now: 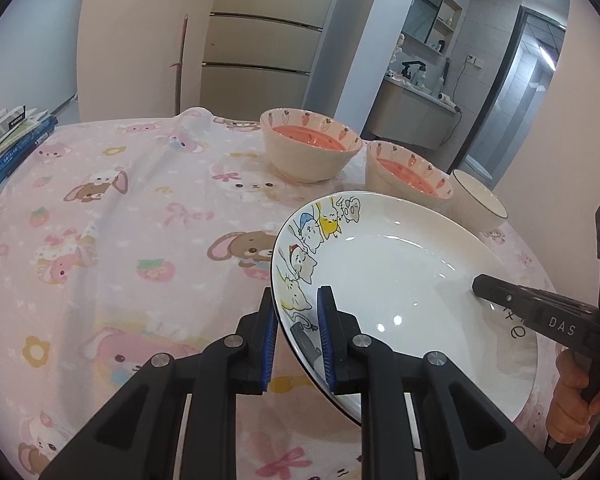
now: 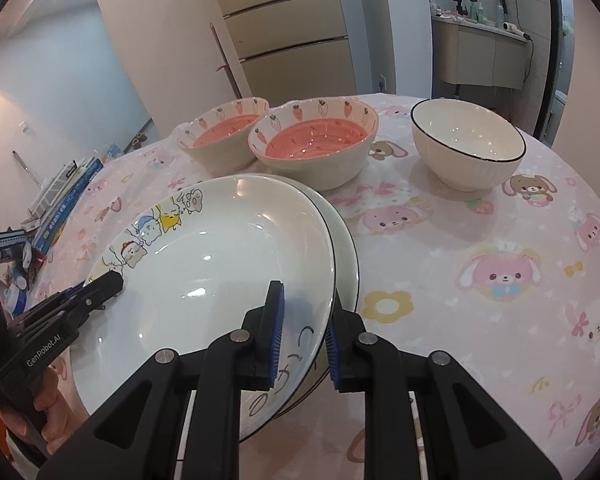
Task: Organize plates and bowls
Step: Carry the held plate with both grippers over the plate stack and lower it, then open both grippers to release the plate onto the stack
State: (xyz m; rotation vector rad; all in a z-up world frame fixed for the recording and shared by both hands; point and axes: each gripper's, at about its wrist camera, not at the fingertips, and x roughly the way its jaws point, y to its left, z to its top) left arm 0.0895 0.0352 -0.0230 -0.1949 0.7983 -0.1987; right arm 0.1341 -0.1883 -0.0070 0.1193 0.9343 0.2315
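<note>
Both grippers clamp the cartoon plate [image 2: 228, 256] by opposite rims: the left gripper [image 1: 298, 336] has its fingers closed on the illustrated edge, the right gripper [image 2: 302, 340] on the rim across from it. Just beneath this plate lies a second plate [image 2: 350, 256] on the bench [image 2: 480, 320]. Beyond the plate stand two strawberry bowls [image 2: 314, 148] and a white bowl [image 2: 468, 148].

cartoon plate [image 2: 228, 248]: glazed ceramic, glossy, smooth | strawberry bowls [image 2: 316, 148]: glazed ceramic, shiny pink inside, cream outside | white bowl [image 2: 468, 148]: glossy ceramic, ribbed outer wall | tablecloth [image 2: 480, 280] on desk: soft printed cloth, matt, creased | right gripper [image 2: 302, 340]: matt black plastic, ribbed blue rubbery pads, metal pins | books [image 1: 8, 140]: paper covers
</note>
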